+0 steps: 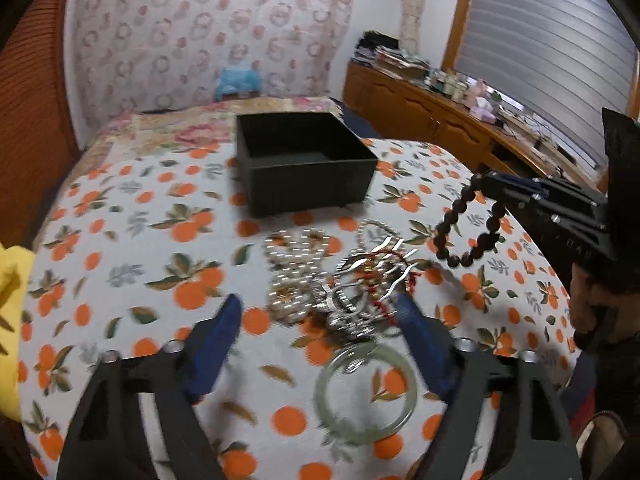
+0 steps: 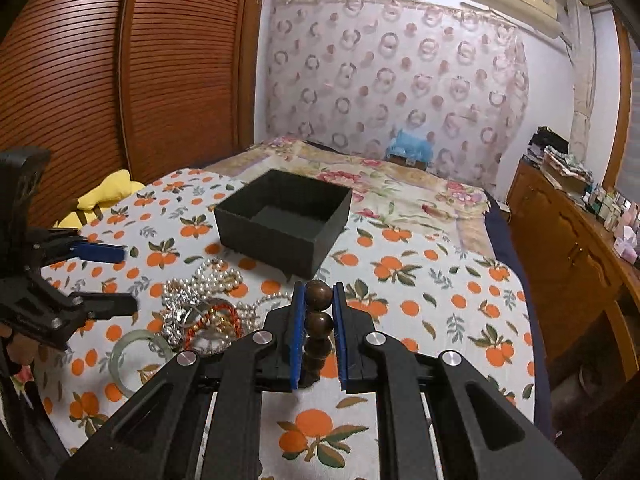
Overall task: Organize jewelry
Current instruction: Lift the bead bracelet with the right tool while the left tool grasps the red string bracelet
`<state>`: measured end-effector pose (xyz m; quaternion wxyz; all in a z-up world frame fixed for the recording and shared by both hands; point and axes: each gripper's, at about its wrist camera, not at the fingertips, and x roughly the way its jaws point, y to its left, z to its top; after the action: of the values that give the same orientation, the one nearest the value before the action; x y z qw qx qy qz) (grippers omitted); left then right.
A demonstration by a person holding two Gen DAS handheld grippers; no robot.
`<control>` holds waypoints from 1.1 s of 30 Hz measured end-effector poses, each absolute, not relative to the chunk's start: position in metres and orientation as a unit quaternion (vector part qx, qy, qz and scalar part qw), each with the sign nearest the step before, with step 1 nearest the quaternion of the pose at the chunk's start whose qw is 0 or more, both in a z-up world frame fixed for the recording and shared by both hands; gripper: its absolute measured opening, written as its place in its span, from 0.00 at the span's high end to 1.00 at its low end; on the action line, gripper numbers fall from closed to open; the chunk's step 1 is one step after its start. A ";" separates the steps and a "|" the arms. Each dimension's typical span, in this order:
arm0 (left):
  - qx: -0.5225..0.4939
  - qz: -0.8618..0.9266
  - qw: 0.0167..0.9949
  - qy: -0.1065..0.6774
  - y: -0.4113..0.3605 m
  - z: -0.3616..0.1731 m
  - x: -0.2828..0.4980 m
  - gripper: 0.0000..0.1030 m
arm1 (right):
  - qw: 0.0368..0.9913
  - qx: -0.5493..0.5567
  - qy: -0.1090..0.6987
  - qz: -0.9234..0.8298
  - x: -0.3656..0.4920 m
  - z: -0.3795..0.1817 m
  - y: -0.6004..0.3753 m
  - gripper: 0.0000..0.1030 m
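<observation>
A bed (image 2: 420, 280) fills the frame's middle. Above centre, an open black box (image 2: 284, 220) is set, probably for receiving jewelry. The tangled heap (image 1: 340, 284) is left at lower centre, straddled by the left claw (image 1: 320, 320), spread wide and empty. A dark bead bracelet (image 2: 319, 320) is pinched in the nearly closed right claw (image 2: 318, 332), lifted clear.

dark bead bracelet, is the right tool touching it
Touching. The right wrist view shows the right tool with its blue pads pressed on the dark bead bracelet; the left wrist view shows it dangling.

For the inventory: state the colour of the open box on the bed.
Black box, inside and out; clearest in the right wrist view.
</observation>
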<state>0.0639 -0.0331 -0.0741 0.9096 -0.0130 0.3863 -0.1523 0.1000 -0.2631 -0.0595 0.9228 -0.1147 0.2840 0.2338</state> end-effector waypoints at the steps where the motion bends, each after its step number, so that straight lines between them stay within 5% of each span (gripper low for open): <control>1: -0.009 -0.156 0.908 0.388 -0.038 -0.075 0.066 0.37 | 0.923 -0.113 0.286 0.233 0.100 -0.062 -0.264 0.86; 4: -0.011 -0.178 0.899 0.401 -0.050 -0.080 0.076 0.54 | 0.923 -0.109 0.288 0.232 0.099 -0.066 -0.267 0.86; 6: -0.011 -0.190 0.892 0.410 -0.057 -0.083 0.080 0.73 | 0.923 -0.106 0.290 0.230 0.098 -0.067 -0.270 0.86; 18: -0.002 -0.201 0.878 0.434 -0.078 -0.098 0.096 0.79 | 0.924 -0.100 0.292 0.227 0.099 -0.071 -0.276 0.86; 23: 0.008 -0.195 0.881 0.431 -0.080 -0.099 0.098 0.94 | 0.924 -0.100 0.292 0.227 0.099 -0.072 -0.276 0.86; 33: 0.016 -0.215 0.895 0.390 -0.090 -0.071 0.096 0.94 | 0.925 -0.100 0.290 0.223 0.097 -0.074 -0.280 0.86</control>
<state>0.0960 -0.0898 -0.0715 0.8952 0.0162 0.3901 -0.2147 0.0975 -0.2798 -0.0744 0.9252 -0.0996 0.2903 0.2233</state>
